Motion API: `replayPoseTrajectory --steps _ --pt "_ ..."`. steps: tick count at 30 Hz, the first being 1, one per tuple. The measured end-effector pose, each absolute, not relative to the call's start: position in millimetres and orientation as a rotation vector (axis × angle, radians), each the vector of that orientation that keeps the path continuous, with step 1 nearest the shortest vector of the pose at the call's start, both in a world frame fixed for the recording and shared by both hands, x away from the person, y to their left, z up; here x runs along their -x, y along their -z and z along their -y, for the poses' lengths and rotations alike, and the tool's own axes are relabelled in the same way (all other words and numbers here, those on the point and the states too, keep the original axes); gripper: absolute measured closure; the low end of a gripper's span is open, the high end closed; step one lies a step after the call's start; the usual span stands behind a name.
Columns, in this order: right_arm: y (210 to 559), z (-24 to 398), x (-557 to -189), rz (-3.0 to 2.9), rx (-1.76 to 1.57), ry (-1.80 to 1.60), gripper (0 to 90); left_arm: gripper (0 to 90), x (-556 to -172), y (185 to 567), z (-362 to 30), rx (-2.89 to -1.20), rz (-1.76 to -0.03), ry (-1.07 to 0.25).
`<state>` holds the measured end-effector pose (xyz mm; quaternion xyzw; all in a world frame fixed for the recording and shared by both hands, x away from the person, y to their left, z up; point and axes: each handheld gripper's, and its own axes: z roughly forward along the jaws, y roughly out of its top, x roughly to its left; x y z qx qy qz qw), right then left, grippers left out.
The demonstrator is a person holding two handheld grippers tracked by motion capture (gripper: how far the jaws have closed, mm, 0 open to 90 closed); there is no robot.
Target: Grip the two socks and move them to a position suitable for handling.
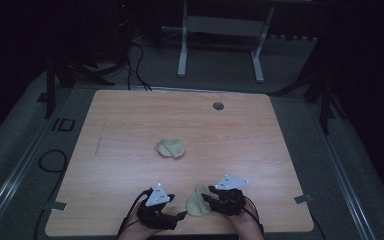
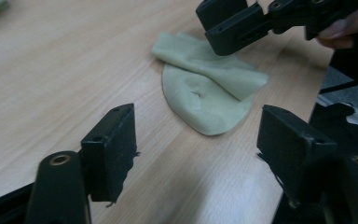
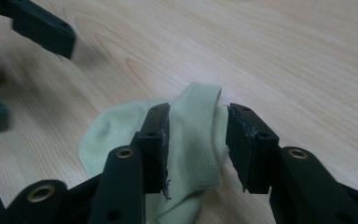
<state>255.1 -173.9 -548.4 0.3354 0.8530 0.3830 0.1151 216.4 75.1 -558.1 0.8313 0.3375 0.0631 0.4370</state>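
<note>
Socks first — I count two on the one wooden table [image 1: 130, 125]: a bundled sock [image 1: 171, 148] at mid-table, and the near sock [image 1: 196, 202] flat by the front edge, between my two grippers. My right gripper [image 1: 206, 196] hovers low over its folded cuff, jaws parted either side, not pinching. My left gripper [image 1: 182, 216] points level at it — jaws spread, nothing between them.
</note>
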Motion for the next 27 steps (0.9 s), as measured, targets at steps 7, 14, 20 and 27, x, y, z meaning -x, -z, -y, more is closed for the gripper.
replayPoseTrajectory --steps 7,14,20,27 --pt "556.6 173.3 -253.1 -2.530 -0.967 -1.077 61.3 42.1 -227.8 561.4 -55.7 -2.134 -0.838 -0.162" --pt "562.2 171.8 -249.1 -2.512 -0.956 -1.047 72.3 52.3 -233.9 566.6 -43.1 -2.204 -0.809 -0.148" --pt "562.0 168.8 -245.9 -2.514 -0.936 -1.037 81.3 65.1 -234.7 565.8 -38.0 -2.225 -0.813 -0.211" --pt "553.1 169.0 -240.7 -2.487 -0.915 -1.052 83.4 86.9 -235.1 562.6 -38.6 -2.210 -0.836 -0.243"
